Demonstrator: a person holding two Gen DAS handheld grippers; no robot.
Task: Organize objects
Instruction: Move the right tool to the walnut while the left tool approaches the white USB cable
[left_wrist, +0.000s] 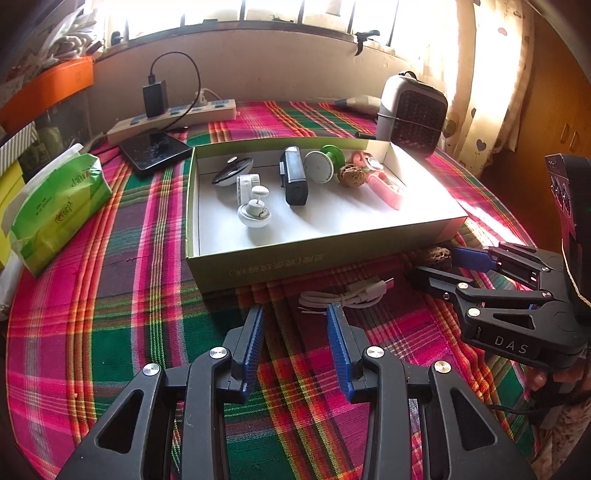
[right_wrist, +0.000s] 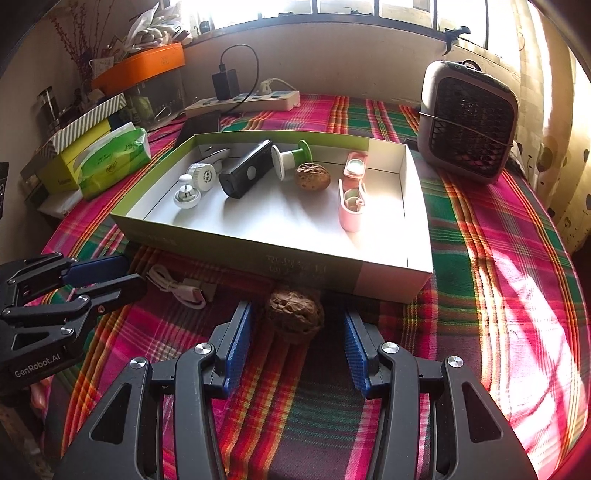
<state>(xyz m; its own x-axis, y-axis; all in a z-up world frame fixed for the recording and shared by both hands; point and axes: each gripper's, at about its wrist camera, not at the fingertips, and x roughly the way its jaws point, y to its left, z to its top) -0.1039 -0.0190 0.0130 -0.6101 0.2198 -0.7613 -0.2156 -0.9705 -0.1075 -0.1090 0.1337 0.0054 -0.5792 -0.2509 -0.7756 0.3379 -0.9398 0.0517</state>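
While the right tool (right_wrist: 297, 343) stands wide around a walnut (right_wrist: 294, 313) ahead of the box (right_wrist: 391, 275), closing comes next; the left tool (left_wrist: 295, 334) hovers wide, empty, near a cable (left_wrist: 345, 295).

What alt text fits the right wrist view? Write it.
The open right tool straddles a walnut on a plaid cloth, just in front of a shallow box of small items. The left tool sits at left near a white cable.
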